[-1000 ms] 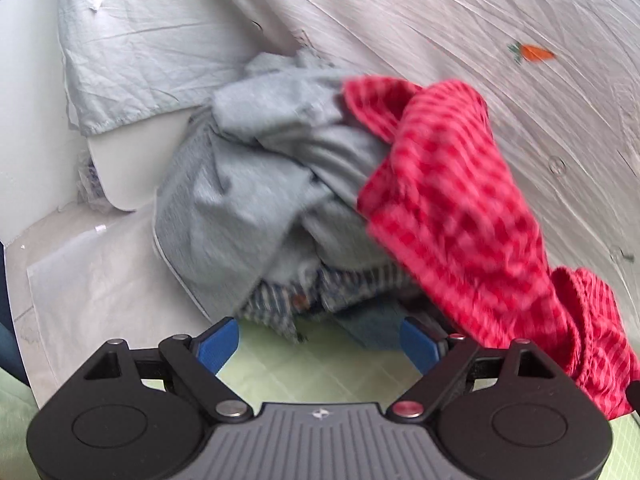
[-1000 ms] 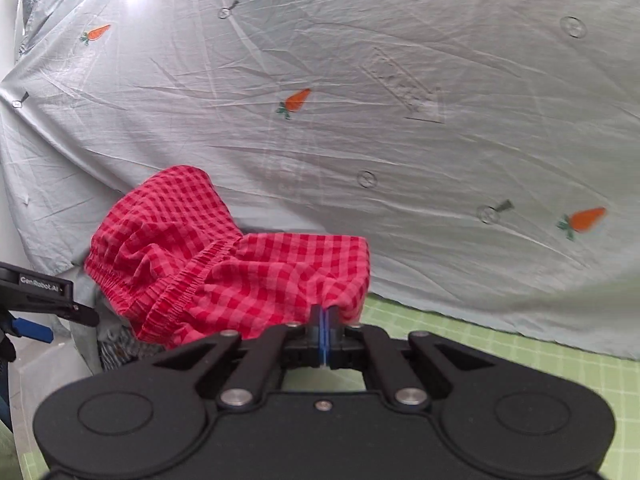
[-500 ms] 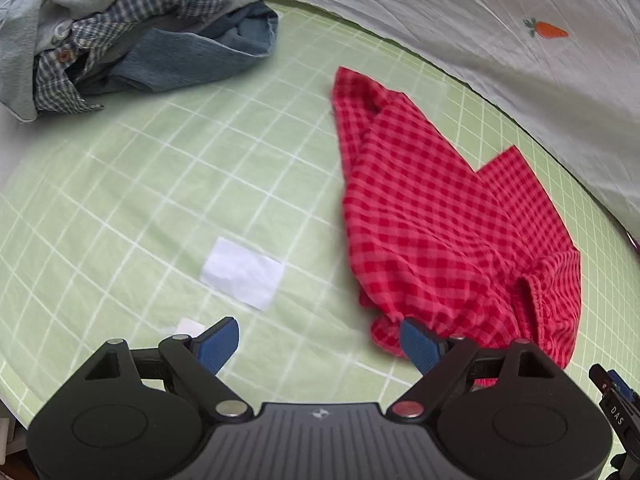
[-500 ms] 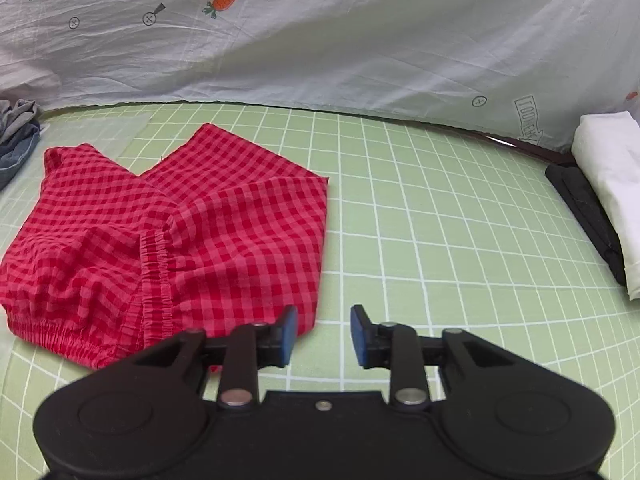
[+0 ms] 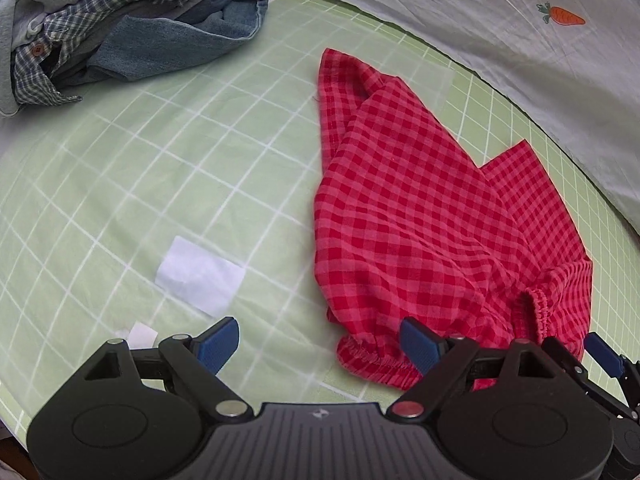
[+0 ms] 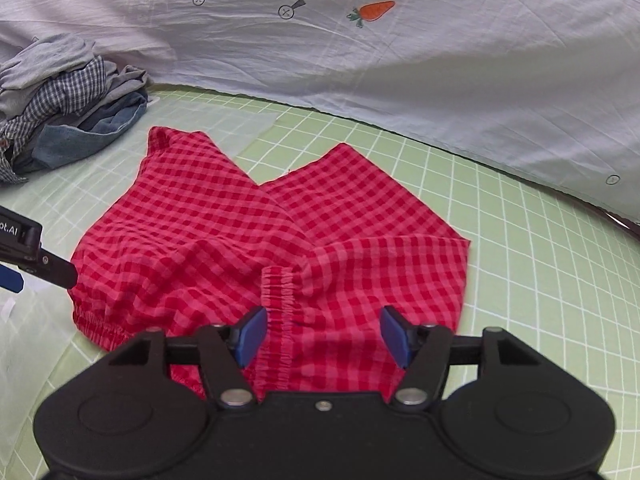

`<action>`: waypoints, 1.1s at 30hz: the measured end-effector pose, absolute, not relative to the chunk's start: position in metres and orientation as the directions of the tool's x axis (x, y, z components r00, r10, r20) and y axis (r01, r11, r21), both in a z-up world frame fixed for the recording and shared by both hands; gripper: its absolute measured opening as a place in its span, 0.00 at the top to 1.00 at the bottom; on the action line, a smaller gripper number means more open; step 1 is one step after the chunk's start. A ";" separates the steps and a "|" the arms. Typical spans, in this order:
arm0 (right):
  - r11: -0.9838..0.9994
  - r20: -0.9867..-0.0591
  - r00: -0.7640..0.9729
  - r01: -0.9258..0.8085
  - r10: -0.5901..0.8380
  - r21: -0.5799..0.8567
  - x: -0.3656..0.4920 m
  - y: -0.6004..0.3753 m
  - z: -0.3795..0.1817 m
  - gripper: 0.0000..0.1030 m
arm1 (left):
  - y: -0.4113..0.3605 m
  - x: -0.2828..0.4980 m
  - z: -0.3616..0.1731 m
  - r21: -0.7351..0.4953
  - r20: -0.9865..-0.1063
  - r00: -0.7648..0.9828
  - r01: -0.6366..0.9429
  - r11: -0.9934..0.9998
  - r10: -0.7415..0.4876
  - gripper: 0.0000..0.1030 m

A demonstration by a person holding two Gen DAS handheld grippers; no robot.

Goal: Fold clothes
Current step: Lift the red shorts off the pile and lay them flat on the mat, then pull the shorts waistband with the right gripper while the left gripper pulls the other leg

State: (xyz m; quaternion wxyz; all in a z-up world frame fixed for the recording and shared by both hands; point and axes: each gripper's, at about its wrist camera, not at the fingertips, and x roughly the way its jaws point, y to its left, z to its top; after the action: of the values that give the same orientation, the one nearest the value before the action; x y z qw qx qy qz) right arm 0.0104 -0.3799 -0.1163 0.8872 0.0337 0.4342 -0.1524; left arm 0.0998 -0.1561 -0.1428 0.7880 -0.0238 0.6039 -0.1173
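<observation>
Both claws are opening wider than half a second back, and the red-and-pink checked cotton shorts [image 6: 256, 248] are lying released on the pale green grid-lined cutting mat [image 6: 520, 248], where a second ago they were dangling from the right claw in front of the sheet.

Nearest in the right wrist view, the right gripper [image 6: 323, 336] is spreading its blue pads wide apart, gripping nothing, hovering over the gathered elastic waistband at 6 o'clock. The shorts are sprawling rumpled from there, two legs pointing away toward 11 and 12 o'clock, the waistband's right part folded over itself.

In the left wrist view, the left gripper [image 5: 320, 346] is gaping equally wide and empty, its right pad sitting over the waistband's left end at 5 o'clock. At 7 o'clock, just beyond its left pad, a small white paper rectangle [image 5: 200, 276] is lying flat on the mat, beside the shorts but apart from them.

Farther out, at 10 o'clock, a heap of unfolded clothes [image 5: 120, 32], blue denim, a navy-and-white plaid shirt and grey jersey, is resting on the mat's far corner, well apart from the shorts.

Beyond everything, a pale blue-grey wrinkled sheet printed with orange carrots [image 6: 400, 60] is spanning the background from 11 to 3 o'clock.
</observation>
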 end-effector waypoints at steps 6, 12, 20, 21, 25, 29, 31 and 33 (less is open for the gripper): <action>0.930 -0.800 0.540 0.362 -0.260 -0.058 0.025 -0.379 -0.135 0.43 | -0.168 0.112 -0.162 -0.206 -0.953 0.177 0.223 0.953 -0.247 0.20; 0.861 -0.778 0.509 0.502 -0.369 -0.080 0.010 -0.405 -0.131 0.76 | -0.172 0.103 -0.168 -0.204 -0.953 0.175 0.235 0.950 -0.248 0.50; 0.828 -0.809 0.445 0.554 -0.384 -0.088 -0.019 -0.437 -0.133 0.75 | -0.174 0.084 -0.168 -0.270 -0.940 0.163 0.185 0.945 -0.300 0.87; 0.838 -0.813 0.448 0.539 -0.372 -0.086 -0.021 -0.437 -0.134 0.75 | -0.173 0.081 -0.169 -0.275 -0.940 0.160 0.175 0.945 -0.303 0.87; 0.875 -0.819 0.479 0.481 -0.317 -0.058 -0.023 -0.439 -0.137 0.67 | -0.171 0.072 -0.171 -0.296 -0.937 0.154 0.123 0.947 -0.313 0.87; 0.892 -0.822 0.498 0.452 -0.276 -0.026 -0.021 -0.451 -0.139 0.89 | -0.174 0.074 -0.171 -0.324 -0.930 0.152 0.084 0.942 -0.333 0.93; 0.885 -0.812 0.515 0.465 -0.276 -0.006 -0.020 -0.461 -0.135 0.92 | -0.181 0.080 -0.168 -0.341 -0.924 0.150 0.087 0.936 -0.351 0.95; 0.875 -0.797 0.532 0.485 -0.286 0.010 -0.018 -0.473 -0.130 0.94 | -0.192 0.088 -0.165 -0.356 -0.917 0.151 0.108 0.928 -0.369 0.96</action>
State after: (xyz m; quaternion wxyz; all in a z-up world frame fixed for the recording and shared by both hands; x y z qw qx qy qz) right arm -0.0180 -0.4730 -0.1301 0.8674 0.1157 0.4300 -0.2220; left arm 0.0883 -0.1922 -0.1646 0.7517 -0.1034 0.6318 -0.1586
